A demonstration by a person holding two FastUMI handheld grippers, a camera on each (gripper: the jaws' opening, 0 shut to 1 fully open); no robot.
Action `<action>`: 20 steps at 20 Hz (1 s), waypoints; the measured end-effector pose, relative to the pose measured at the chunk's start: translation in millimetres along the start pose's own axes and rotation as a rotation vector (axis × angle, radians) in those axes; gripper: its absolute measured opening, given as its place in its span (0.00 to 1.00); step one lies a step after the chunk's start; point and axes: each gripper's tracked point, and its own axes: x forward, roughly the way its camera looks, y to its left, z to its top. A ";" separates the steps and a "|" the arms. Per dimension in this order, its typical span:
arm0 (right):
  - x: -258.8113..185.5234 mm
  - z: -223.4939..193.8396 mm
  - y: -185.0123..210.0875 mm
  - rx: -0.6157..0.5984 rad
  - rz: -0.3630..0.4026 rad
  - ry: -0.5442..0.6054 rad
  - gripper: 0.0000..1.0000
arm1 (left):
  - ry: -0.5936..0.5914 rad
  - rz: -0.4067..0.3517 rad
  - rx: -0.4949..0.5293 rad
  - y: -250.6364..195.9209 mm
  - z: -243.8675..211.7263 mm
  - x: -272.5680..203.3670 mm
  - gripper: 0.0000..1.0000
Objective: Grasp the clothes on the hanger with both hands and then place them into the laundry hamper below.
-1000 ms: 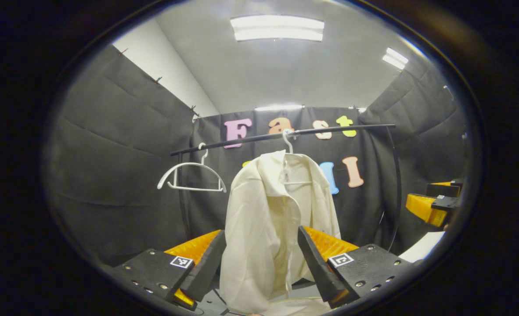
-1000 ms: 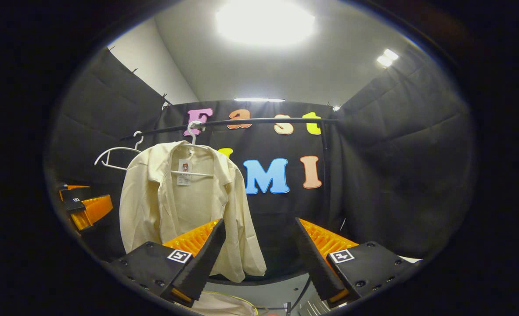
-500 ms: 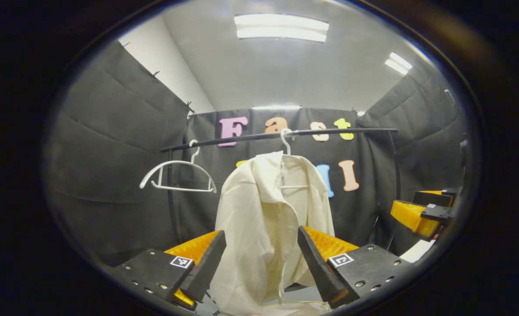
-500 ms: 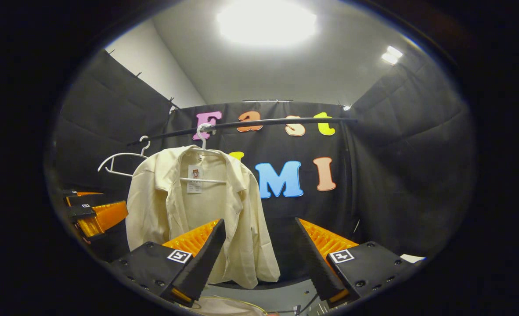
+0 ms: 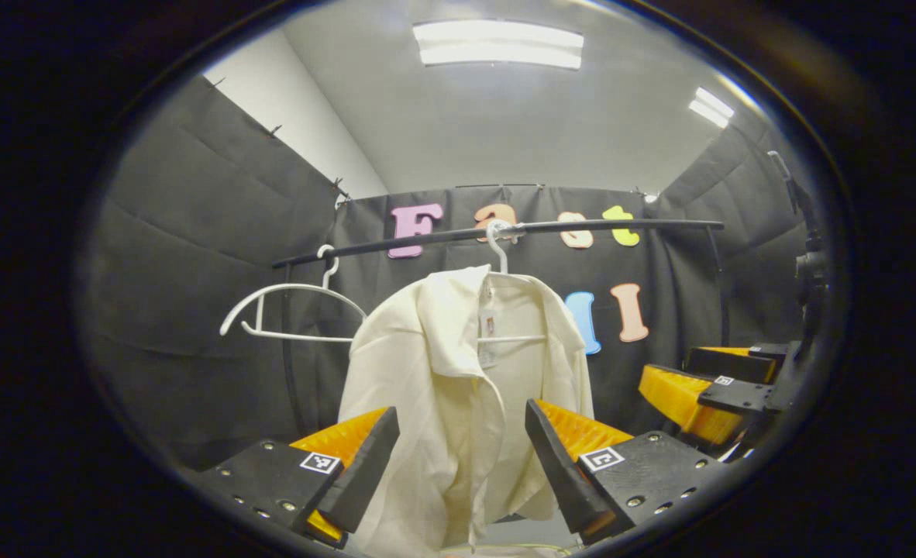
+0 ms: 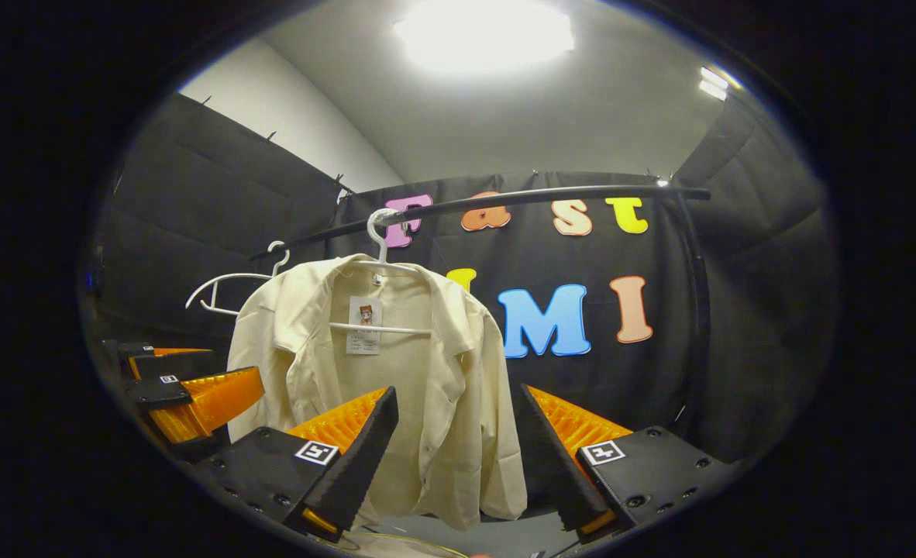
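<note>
A cream shirt (image 5: pixel 458 387) hangs on a white hanger (image 5: pixel 497 256) from a black rail (image 5: pixel 504 232), beside an empty hanger (image 5: pixel 287 314). Both the left tongs (image 5: pixel 462 457) and right tongs (image 6: pixel 458 457) are spread open, short of the fabric.

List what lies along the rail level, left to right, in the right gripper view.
Left gripper → empty white hanger → cream shirt on its hanger → rail's right upright.
</note>
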 end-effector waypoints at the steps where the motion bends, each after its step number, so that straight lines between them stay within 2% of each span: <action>1: 6.9 -2.7 -1.8 0.006 0.010 0.007 0.98 | 0.000 0.002 -0.004 -5.0 -1.2 6.9 0.98; 4: 31.1 -8.7 -3.2 0.024 0.048 0.019 0.98 | 0.001 0.021 0.001 -10.2 -4.8 30.3 0.97; 5: 39.5 -11.5 -2.8 0.026 0.062 0.023 0.98 | 0.006 0.031 0.004 -11.2 -8.1 36.6 0.94; 9: 69.6 -15.0 -0.2 0.034 0.116 0.020 0.98 | 0.031 0.069 0.002 -11.7 -21.9 63.4 0.98; 12: 92.9 -17.3 1.6 0.050 0.145 0.013 0.98 | 0.046 0.104 -0.003 -9.4 -31.2 85.6 0.96; 16: 123.7 -22.5 3.3 0.049 0.168 0.012 0.98 | 0.057 0.182 -0.004 5.1 -41.1 113.4 0.98; 17: 129.8 -24.2 4.7 0.050 0.176 0.012 0.98 | 0.058 0.193 0.000 6.8 -42.9 117.3 0.96; 20: 150.9 -27.7 8.6 0.061 0.190 0.016 0.98 | 0.057 0.224 0.010 11.3 -46.0 131.5 0.98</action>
